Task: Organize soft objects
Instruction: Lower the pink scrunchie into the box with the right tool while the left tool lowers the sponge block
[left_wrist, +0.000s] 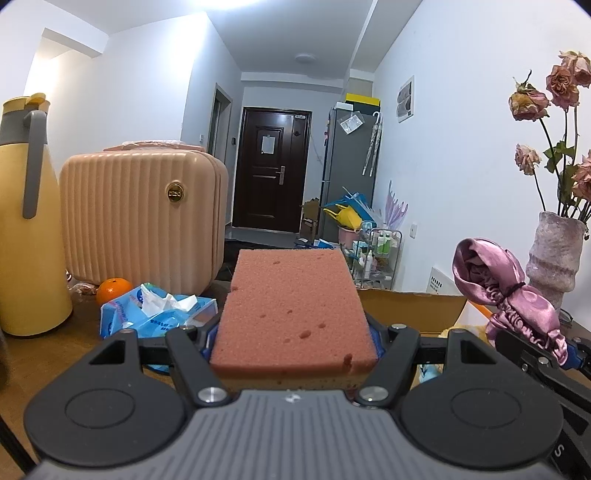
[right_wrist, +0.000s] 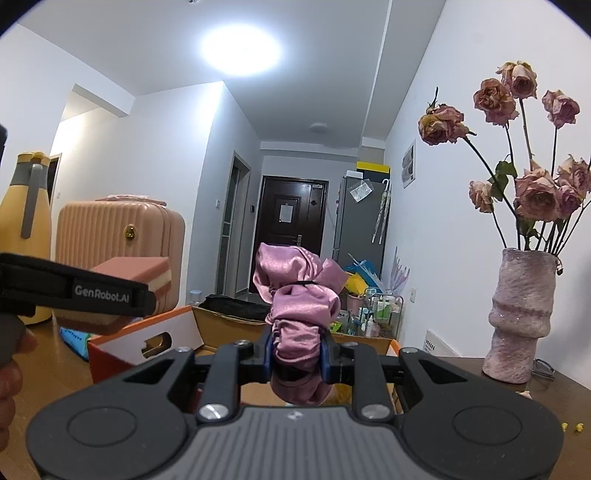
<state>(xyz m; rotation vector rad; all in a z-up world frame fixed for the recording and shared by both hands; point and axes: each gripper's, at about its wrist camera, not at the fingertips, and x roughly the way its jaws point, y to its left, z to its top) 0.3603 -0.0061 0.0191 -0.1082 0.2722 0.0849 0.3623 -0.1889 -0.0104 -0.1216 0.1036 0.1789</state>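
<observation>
My left gripper (left_wrist: 293, 343) is shut on a pink sponge (left_wrist: 291, 310) with a yellow underside, held level above the wooden table; the same pink sponge (right_wrist: 129, 288) shows at the left of the right wrist view. My right gripper (right_wrist: 295, 356) is shut on a bunched purple satin cloth (right_wrist: 299, 295) with a ruffled elastic edge, which stands up between the blue pads (right_wrist: 325, 358). That purple satin cloth (left_wrist: 506, 291) also appears at the right of the left wrist view. An open cardboard box (right_wrist: 173, 332) with orange sides lies just beyond both grippers.
A yellow jug (left_wrist: 26, 229), a pink ribbed case (left_wrist: 144, 214), an orange (left_wrist: 113, 290) and a blue tissue pack (left_wrist: 155, 310) stand on the left of the table (left_wrist: 48, 354). A vase (right_wrist: 521, 314) of dried roses stands at the right. A person's hand (right_wrist: 9, 365) is at the left edge.
</observation>
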